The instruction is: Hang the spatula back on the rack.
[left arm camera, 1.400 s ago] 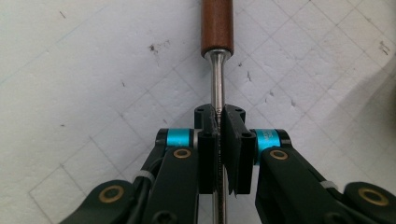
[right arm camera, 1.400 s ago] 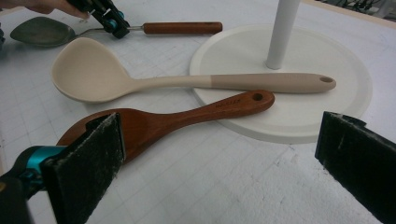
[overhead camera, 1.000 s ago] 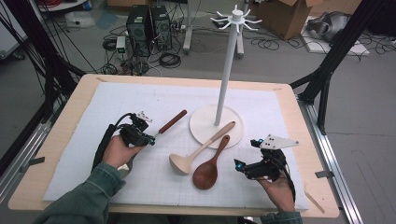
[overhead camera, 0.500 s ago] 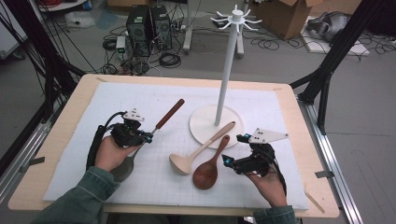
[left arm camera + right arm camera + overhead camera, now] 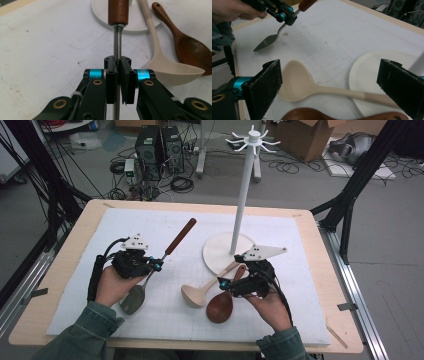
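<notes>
In the high view, the left gripper (image 5: 159, 265) is holding the metal spoon (image 5: 134, 298) by its thin steel stem. The spoon's bowl is hanging low near the person's left hand (image 5: 114, 286), which is hiding part of it, and its brown wooden handle is pointing up and away, toward the white stand (image 5: 243, 195). Compared with a second ago, the spoon is now lifted off the white mat (image 5: 165, 230) and more of it is showing; the left hand is also sitting a little higher. The right gripper (image 5: 223, 284) is now closer to the cream ladle (image 5: 196, 295) and the dark wooden spoon (image 5: 220, 306), just over their handles, where before it was staying further right. I cannot read any writing here.

In the left gripper view, the jaws are almost fully closed and are pressing on the steel stem, just below the wooden handle. The top of the handle is cut off by the frame edge, and the bowl is hidden under the gripper. The ladle and the wooden spoon are lying to the right.

In the right gripper view, the jaws are standing wide open with nothing gripped; the ladle is lying between them on the mat. The wooden spoon is cut off at the bottom edge. No label is readable.
</notes>
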Demonstrator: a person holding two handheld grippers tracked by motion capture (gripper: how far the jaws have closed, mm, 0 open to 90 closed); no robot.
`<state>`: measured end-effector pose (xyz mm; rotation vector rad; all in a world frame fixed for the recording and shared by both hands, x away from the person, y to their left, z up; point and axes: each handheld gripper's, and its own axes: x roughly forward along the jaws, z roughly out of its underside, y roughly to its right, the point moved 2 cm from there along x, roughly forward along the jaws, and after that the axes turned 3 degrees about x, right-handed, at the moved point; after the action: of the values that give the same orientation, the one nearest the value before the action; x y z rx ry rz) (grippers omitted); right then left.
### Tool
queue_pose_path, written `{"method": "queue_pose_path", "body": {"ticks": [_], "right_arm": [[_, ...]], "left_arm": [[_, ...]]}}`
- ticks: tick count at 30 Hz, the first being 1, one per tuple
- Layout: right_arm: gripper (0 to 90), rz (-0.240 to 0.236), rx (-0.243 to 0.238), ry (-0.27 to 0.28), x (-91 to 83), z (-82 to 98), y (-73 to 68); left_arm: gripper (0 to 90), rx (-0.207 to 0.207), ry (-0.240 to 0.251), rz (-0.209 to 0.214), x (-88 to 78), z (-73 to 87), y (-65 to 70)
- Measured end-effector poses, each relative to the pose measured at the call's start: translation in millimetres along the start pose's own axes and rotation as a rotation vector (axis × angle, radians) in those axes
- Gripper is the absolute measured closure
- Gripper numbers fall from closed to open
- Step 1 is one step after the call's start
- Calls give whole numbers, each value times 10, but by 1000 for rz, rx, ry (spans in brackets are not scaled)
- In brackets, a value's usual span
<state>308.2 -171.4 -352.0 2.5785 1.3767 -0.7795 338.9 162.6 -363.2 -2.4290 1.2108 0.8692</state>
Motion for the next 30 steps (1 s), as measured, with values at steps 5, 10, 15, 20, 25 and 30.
{"method": "queue_pose_path", "body": {"ticks": [5, 10, 15, 20, 25, 30], "right_arm": [[67, -33, -11, -10, 128, -177, -90], [99, -43, -5, 8, 247, -326, -136], [216, -72, -22, 59, 344, -429, -181], [243, -103, 5, 79, 445, -523, -188], [303, -126, 43, 98, 532, -609, -218], [381, -147, 52, 107, 631, -710, -286]], "left_arm": [[842, 23, 33, 2, -77, -48, 39], [842, 28, 63, 18, -101, -66, 90], [842, 35, 80, 28, -104, -78, 156], [842, 56, 84, 36, -106, -118, 225], [842, 78, 96, 45, -112, -173, 297], [842, 93, 106, 45, -114, -211, 356]]}}
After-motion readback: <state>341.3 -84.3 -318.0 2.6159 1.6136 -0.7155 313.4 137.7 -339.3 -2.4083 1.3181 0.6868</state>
